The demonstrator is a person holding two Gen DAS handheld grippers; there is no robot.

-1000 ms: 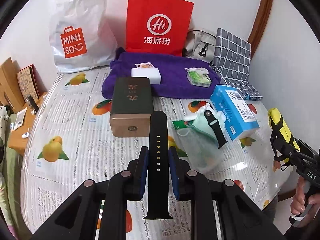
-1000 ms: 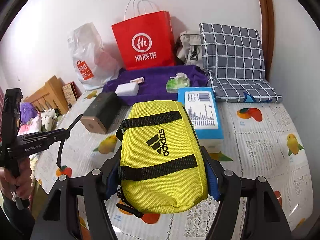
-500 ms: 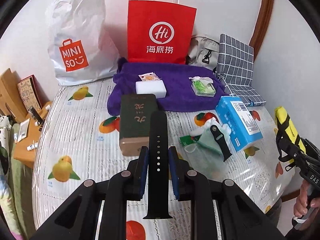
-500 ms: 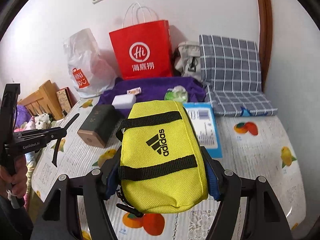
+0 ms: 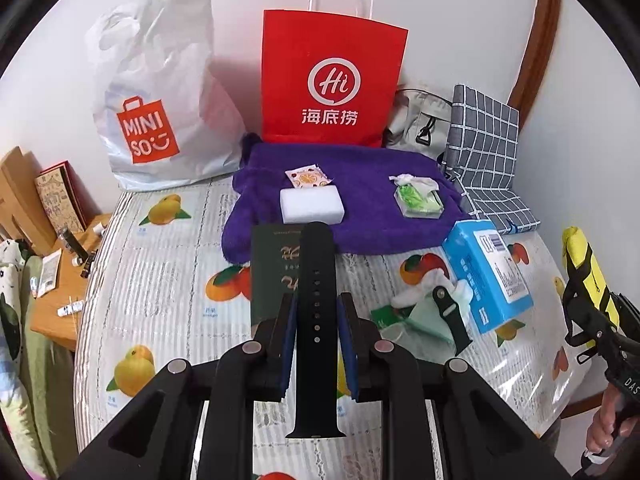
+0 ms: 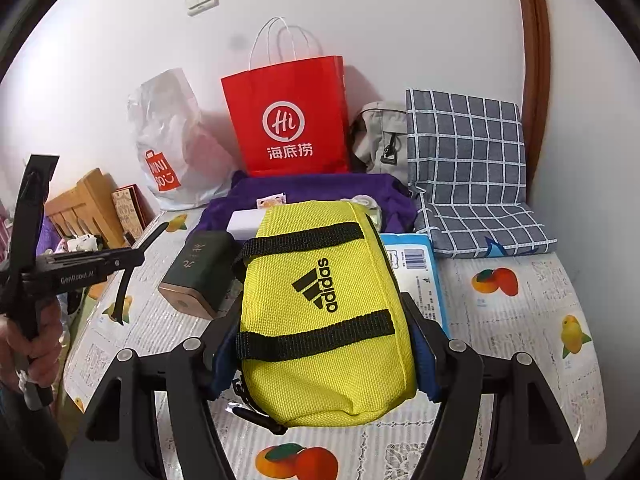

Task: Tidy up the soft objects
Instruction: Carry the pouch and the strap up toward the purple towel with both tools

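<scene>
My left gripper [image 5: 316, 320] is shut on a black watch strap [image 5: 316, 288], which stands up between the blue pads above the table. A yellow Adidas pouch [image 6: 324, 312] fills the right gripper [image 6: 324, 344], whose pads press its two sides. At the back lies a purple towel [image 5: 360, 208] with a white sponge block [image 5: 312, 206], a small sachet [image 5: 308, 176] and a pack of green wipes [image 5: 418, 200] on it. A second dark strap [image 5: 450, 312] lies on a mint face mask [image 5: 424, 316]. From the right wrist view the left gripper [image 6: 124, 264] is at the left with the strap.
A dark green box [image 5: 276, 264] and a blue tissue box [image 5: 488, 272] lie on the fruit-print tablecloth [image 5: 160, 280]. Against the wall stand a white Miniso bag [image 5: 160, 92], a red paper bag [image 5: 332, 80], a grey bag [image 5: 420, 120] and a checked cushion [image 6: 468, 168]. A wooden side table [image 5: 60, 280] is left.
Both grippers have risen and pulled back from the table, so the boxes and towel look farther away. Each keeps its hold on its object.
</scene>
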